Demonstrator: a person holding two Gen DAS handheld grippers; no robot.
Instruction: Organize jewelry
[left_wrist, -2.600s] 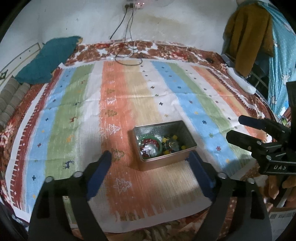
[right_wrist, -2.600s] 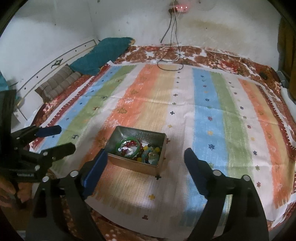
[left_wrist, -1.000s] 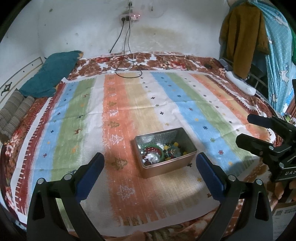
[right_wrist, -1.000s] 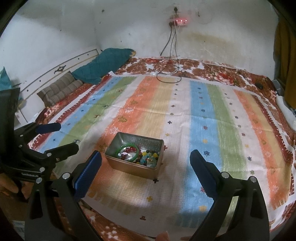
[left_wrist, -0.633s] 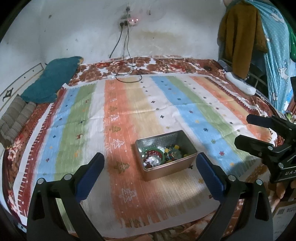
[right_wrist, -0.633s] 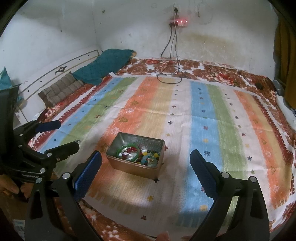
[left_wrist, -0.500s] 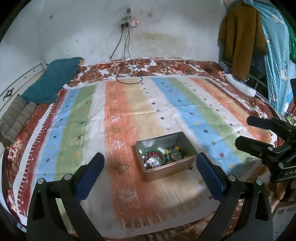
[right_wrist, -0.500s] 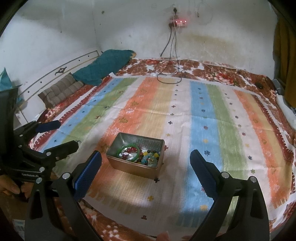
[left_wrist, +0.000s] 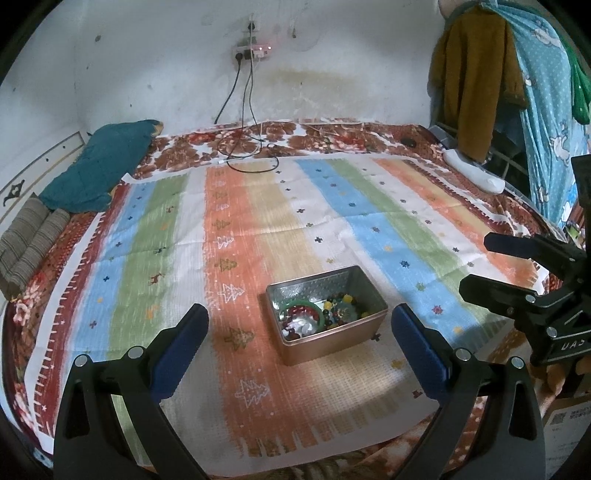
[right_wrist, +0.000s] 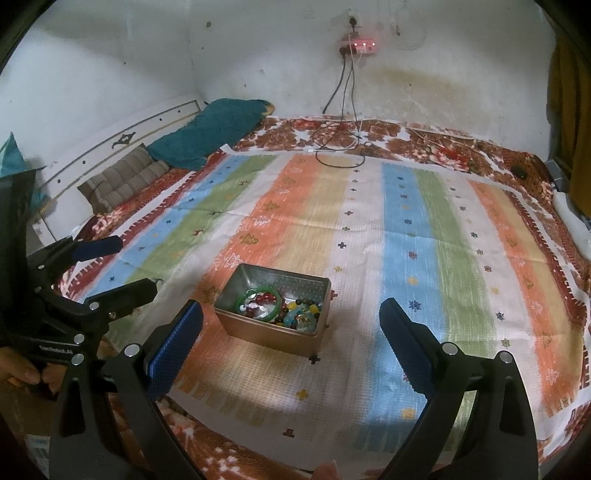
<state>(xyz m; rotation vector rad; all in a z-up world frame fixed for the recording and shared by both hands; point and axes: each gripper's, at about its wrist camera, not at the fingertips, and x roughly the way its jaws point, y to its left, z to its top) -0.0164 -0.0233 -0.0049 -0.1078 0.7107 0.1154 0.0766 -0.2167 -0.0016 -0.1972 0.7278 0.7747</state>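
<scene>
A rectangular metal tin (left_wrist: 334, 341) (right_wrist: 258, 334) rests on a striped cloth near the bed's front edge. Inside lie a green bangle (left_wrist: 295, 308) (right_wrist: 242, 299), red beads and a heap of coloured beads (left_wrist: 341, 308) (right_wrist: 301, 314). My left gripper (left_wrist: 299, 334) hangs open above and short of the tin, nothing between its blue pads. My right gripper (right_wrist: 290, 326) is open too, held back from the tin. Each gripper shows at the edge of the other's view, as the right gripper (left_wrist: 476, 266) and the left gripper (right_wrist: 133, 267).
The striped cloth (left_wrist: 240, 206) covers a floral bedspread (left_wrist: 332, 133). A teal pillow (left_wrist: 103, 162) and striped cushions (left_wrist: 29, 240) lie at the left. Cables (left_wrist: 247, 155) trail from a wall socket. Clothes (left_wrist: 476, 74) hang at the right. A cardboard box (left_wrist: 569, 421) sits low right.
Both grippers have drawn back and risen from the tin, which now looks smaller and farther. Their jaws have stayed open. The tin and its contents have not moved.
</scene>
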